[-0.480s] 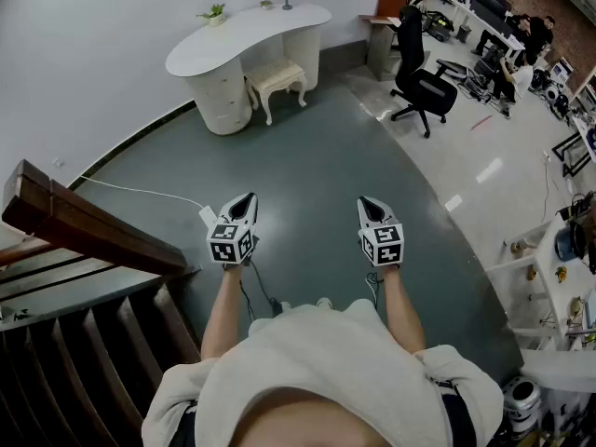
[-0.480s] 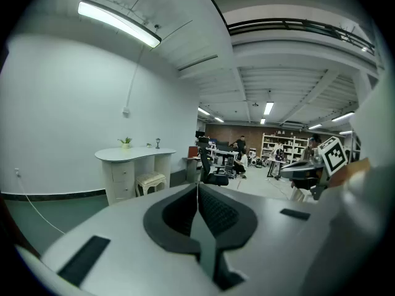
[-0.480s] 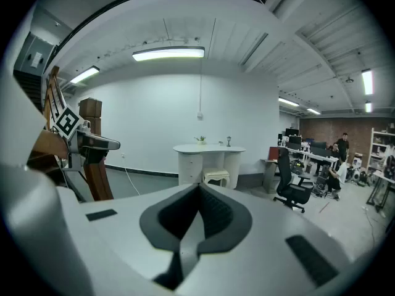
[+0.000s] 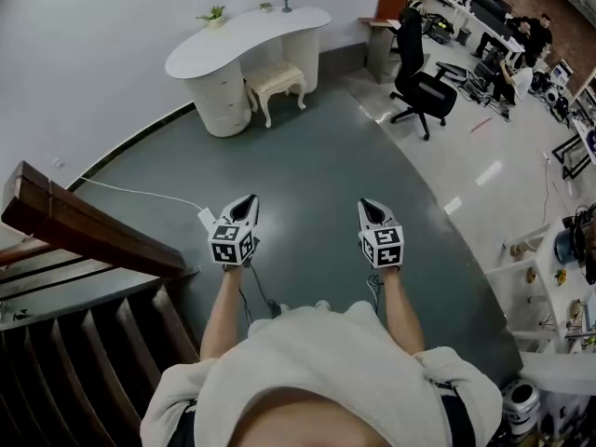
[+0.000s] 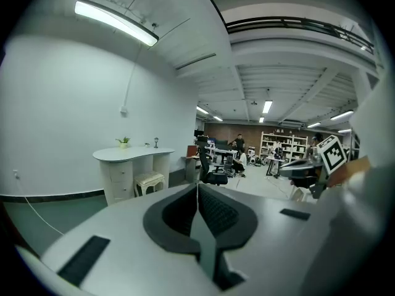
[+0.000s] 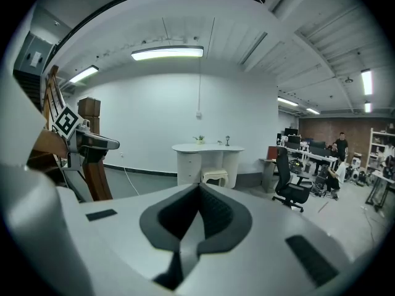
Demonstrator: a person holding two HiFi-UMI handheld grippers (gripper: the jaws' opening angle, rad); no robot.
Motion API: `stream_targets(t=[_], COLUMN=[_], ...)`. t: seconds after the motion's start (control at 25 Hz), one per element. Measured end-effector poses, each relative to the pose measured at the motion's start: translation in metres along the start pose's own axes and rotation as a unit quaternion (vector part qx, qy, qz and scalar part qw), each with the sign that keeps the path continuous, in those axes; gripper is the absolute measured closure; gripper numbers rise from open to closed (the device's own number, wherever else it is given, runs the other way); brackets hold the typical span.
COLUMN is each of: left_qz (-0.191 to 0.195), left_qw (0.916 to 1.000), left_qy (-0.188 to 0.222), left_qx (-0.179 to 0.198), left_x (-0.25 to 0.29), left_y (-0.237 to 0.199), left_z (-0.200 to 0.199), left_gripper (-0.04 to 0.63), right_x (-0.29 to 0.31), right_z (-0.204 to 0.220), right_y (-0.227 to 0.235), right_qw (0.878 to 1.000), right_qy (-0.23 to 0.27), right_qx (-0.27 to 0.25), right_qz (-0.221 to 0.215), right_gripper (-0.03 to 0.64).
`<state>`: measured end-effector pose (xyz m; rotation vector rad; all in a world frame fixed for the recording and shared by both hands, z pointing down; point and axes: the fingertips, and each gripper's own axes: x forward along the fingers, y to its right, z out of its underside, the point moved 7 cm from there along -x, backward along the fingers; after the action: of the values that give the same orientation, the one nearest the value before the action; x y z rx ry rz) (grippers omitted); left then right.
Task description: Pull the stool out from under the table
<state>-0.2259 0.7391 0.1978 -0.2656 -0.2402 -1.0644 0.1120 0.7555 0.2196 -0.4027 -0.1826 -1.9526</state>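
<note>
A cream stool (image 4: 277, 79) with curved legs stands tucked under a white curved table (image 4: 244, 35) against the far wall. It also shows small and distant in the left gripper view as the stool (image 5: 149, 181) under the table (image 5: 133, 155), and in the right gripper view as the stool (image 6: 215, 177) under the table (image 6: 207, 148). My left gripper (image 4: 246, 201) and right gripper (image 4: 367, 204) are held out side by side over the green floor, far short of the stool. Both are shut with nothing between the jaws.
A wooden stair rail (image 4: 84, 223) and steps lie at the near left. A white cable (image 4: 140, 192) runs across the floor to a plug. A black office chair (image 4: 421, 87) stands right of the table, with desks and people (image 4: 521, 54) beyond. White shelving (image 4: 559, 277) is at the right.
</note>
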Motion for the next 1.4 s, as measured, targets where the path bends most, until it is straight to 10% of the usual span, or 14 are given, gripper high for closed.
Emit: stream_targets(t=[0.36,0.48,0.64,1.4], left_qz=[0.029,0.036,0.039,0.044], left_qw=[0.9996,0.9991,0.9987,0.9985], left_qy=[0.001,-0.001,-0.002,-0.025], left_qx=[-0.003,-0.021,-0.031,-0.023], left_x=[0.018,0.028,0.041,0.145], left_y=[0.024,0.033,0.051,0.025], left_z=[0.002,0.005,0.01,0.014], left_gripper=[0.55,0.386,0.338,0.325], right_x=[-0.004,-0.001,-0.004,0.084], right_z=[0.008,0.012,0.019,0.024], right_y=[0.023,0.032,0.046,0.102], right_qw=[1.0,0.999,0.999,0.999], right_qy=[0.012,0.009,0.011,-0.004], right_qx=[0.019,0.022,0.014,0.007], right_qz=[-0.01,-0.032,-0.05,-0.037], right_gripper=[0.618,0.453,0.261,0.293])
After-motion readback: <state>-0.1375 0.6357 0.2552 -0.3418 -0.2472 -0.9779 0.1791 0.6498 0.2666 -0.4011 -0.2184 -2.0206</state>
